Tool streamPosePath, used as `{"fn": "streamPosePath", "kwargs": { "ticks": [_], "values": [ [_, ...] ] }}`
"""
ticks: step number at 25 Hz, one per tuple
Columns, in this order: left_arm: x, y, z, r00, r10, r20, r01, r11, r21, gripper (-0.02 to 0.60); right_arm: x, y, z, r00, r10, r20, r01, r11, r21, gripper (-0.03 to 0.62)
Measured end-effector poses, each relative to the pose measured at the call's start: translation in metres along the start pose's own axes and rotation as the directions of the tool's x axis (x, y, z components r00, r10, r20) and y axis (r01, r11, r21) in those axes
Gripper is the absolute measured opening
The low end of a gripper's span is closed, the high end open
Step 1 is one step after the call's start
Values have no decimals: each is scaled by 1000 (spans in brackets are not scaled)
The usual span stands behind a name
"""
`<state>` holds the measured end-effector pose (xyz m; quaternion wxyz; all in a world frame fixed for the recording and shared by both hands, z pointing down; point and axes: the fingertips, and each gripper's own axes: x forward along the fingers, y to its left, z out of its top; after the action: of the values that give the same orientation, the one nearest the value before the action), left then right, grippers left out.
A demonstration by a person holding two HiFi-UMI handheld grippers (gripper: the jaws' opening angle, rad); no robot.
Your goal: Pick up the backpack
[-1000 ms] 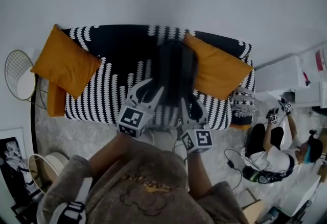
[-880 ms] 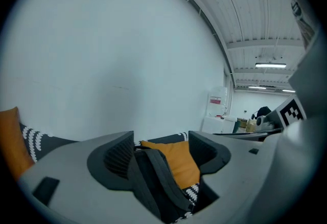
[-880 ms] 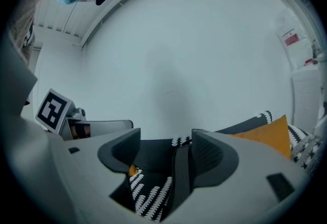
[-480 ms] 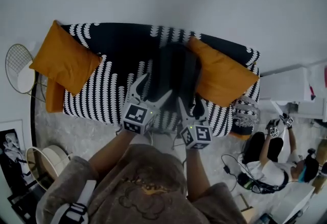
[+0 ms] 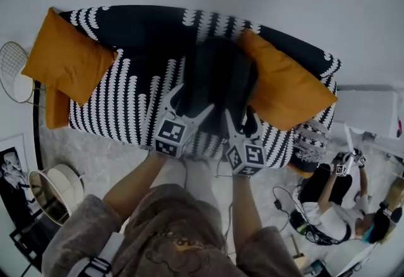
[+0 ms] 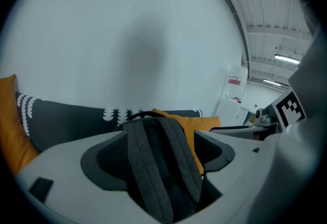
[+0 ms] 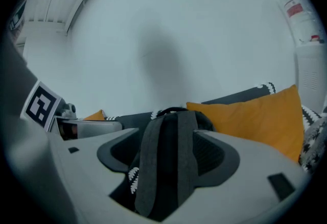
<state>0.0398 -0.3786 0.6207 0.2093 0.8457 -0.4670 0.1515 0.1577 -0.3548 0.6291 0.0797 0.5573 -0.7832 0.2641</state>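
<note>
the dark grey backpack (image 5: 218, 77) stands upright on the seat of the black-and-white patterned sofa (image 5: 126, 105), its top against the back rest. an orange cushion (image 5: 287, 86) is just beside it. the left claw (image 5: 193, 100) is spread wide at the pack's front, with the grey shoulder straps (image 6: 153, 167) running up between its jaws. the right claw (image 5: 240, 118) is spread too, a strap (image 7: 168, 162) hanging in its gap.

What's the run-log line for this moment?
stage: pre-grasp | backpack: upright on sofa | left gripper: open, strap between jaws | right gripper: open, other strap between jaws
</note>
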Motion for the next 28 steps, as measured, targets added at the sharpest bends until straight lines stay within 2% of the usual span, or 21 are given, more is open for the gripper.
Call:
{"fn": "streamPosePath", "kwargs": {
  "ticks": [3,10,17,19,22,26,28],
  "values": [
    [21,9,-29,999,17,-41,-17,1000,-7,403,21,-18,-20,999,-4,-34,3,1000,-17,313],
    [60,32,-84,991,44,-124,-50,998,-46,403,59,-40,-74,995,-10,-98,13,1000,21,324],
    [76,39,-111,981,52,-187,-64,996,-59,400,73,-48,-99,986,-10,-168,12,1000,16,322],
    [79,40,-115,978,55,-201,-66,997,-48,386,75,-51,-103,983,-14,-183,17,1000,17,298],
    [83,39,-118,974,54,-219,-62,998,-27,331,75,-54,-105,981,-20,-192,24,999,22,237],
    [82,37,-120,972,57,-227,-67,997,-37,254,74,-52,-109,977,-6,-211,14,999,36,185],
    [80,38,-121,970,66,-234,-76,997,-33,195,72,-49,-110,977,9,-212,2,999,50,125]
  ]
}}
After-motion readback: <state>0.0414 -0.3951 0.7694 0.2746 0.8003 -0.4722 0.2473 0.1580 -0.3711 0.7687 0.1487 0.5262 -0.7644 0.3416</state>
